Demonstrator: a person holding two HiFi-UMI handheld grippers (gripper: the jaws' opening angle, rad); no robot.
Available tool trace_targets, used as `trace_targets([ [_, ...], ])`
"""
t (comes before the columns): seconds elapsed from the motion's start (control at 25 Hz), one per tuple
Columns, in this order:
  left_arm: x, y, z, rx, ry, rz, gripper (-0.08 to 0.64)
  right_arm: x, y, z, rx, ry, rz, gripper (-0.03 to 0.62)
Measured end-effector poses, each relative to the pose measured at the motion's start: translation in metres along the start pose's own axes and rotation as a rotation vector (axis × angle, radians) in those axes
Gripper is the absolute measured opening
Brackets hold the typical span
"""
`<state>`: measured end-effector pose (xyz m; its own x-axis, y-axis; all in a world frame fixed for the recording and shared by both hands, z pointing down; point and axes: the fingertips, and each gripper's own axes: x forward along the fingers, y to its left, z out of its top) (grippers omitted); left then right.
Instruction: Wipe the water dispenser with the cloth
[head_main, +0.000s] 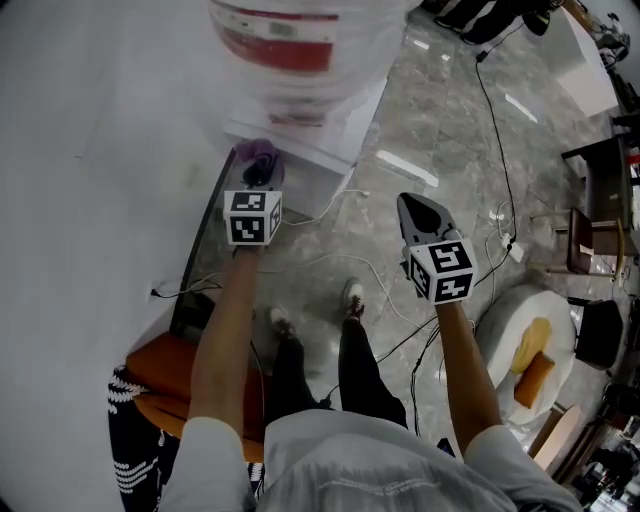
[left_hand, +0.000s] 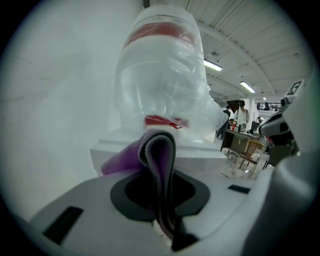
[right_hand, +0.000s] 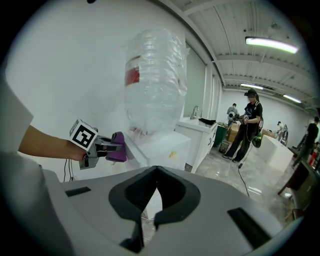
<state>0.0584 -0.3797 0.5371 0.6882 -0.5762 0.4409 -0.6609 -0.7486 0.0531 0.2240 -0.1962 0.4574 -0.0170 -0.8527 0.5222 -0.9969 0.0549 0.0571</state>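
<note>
The water dispenser (head_main: 318, 140) is a white cabinet against the wall, with a clear bottle (head_main: 285, 40) bearing a red label on top. My left gripper (head_main: 260, 175) is shut on a folded purple cloth (head_main: 258, 155), held at the near left edge of the dispenser's top. In the left gripper view the cloth (left_hand: 159, 155) stands up between the jaws, in front of the dispenser top (left_hand: 200, 155) and the bottle (left_hand: 162, 80). My right gripper (head_main: 420, 210) hangs to the right over the floor, shut on nothing. Its view shows the left gripper (right_hand: 97, 146), the cloth (right_hand: 119, 147) and the dispenser (right_hand: 162, 145).
Cables (head_main: 330, 260) run across the marble floor beside the dispenser. An orange seat (head_main: 160, 375) stands at the lower left and a round white chair (head_main: 525, 335) with yellow cushions at the right. A person (right_hand: 248, 125) stands near a white counter (right_hand: 200, 132) further back.
</note>
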Motion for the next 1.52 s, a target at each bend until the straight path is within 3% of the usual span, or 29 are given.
trace_targets([
  [0.12,0.003,-0.021,-0.005,-0.031,-0.004,-0.016,0.046,-0.006,-0.005,-0.006,0.012,0.004,-0.004,0.014],
  [0.32,0.009,-0.072,-0.023,-0.025,0.034,-0.123,0.046,-0.015,-0.008,-0.015,0.033,0.009,-0.013,0.014],
  [0.56,0.009,-0.154,-0.045,0.106,0.066,-0.293,0.046,-0.019,-0.012,-0.031,0.062,0.041,-0.017,0.014],
  [0.68,0.005,-0.161,-0.057,0.072,0.073,-0.308,0.046,-0.020,-0.011,-0.037,0.066,0.051,-0.016,0.014],
  [0.8,0.001,-0.141,-0.073,0.008,0.100,-0.254,0.046,-0.017,-0.010,-0.042,0.072,0.065,-0.016,0.014],
  [1.04,-0.012,-0.056,-0.103,-0.083,0.139,-0.015,0.046,0.006,0.008,-0.051,0.069,0.108,0.028,0.014],
  [1.2,-0.020,-0.001,-0.107,-0.157,0.119,0.100,0.046,0.025,0.026,-0.052,0.046,0.130,0.068,0.014],
  [1.52,0.010,0.081,-0.118,-0.209,0.152,0.176,0.046,0.079,0.053,-0.066,0.053,0.178,0.142,0.014],
])
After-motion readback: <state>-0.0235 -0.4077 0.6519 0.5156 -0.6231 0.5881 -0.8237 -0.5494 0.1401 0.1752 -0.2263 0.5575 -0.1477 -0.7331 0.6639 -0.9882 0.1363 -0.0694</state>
